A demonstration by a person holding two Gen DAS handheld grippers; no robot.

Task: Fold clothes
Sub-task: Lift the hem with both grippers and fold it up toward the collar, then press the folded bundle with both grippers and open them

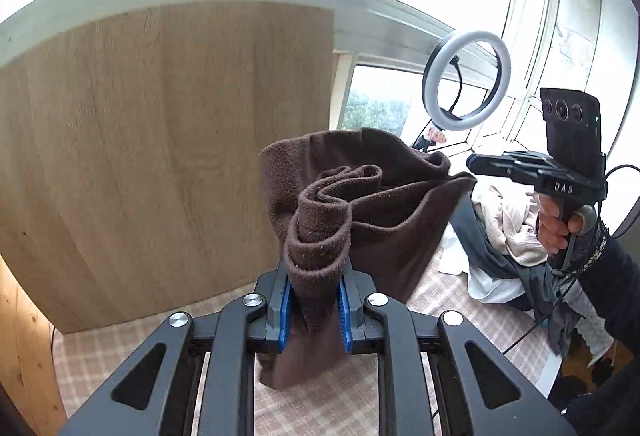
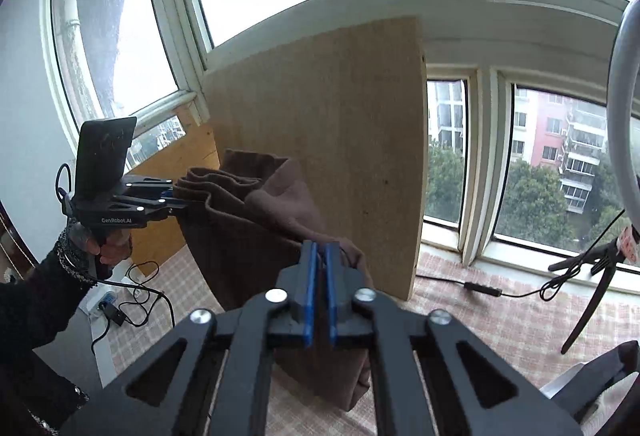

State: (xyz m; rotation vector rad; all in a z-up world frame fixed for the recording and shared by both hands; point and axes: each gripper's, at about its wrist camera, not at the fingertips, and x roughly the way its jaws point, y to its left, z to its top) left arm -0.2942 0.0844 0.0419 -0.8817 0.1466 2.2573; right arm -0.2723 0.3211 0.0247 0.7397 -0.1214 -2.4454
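A flat's glazed balcony is serving as a filming spot: windows (image 2: 460, 148) are overlooking apartment blocks (image 2: 560, 144), laundry (image 1: 508, 232) is lying beneath a ring light (image 1: 466, 84)

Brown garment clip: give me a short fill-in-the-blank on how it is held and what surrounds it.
1. The brown garment is gripped by ____ claws at once.
2. The left claw pinches a bunched, ____-coloured fold between its blue pads.
3. Behind the garment stands a ____ board.
4. Beyond the right claw, a pile of clothes lies below the ____-shaped lamp.

Missing words: two; brown; wooden; ring
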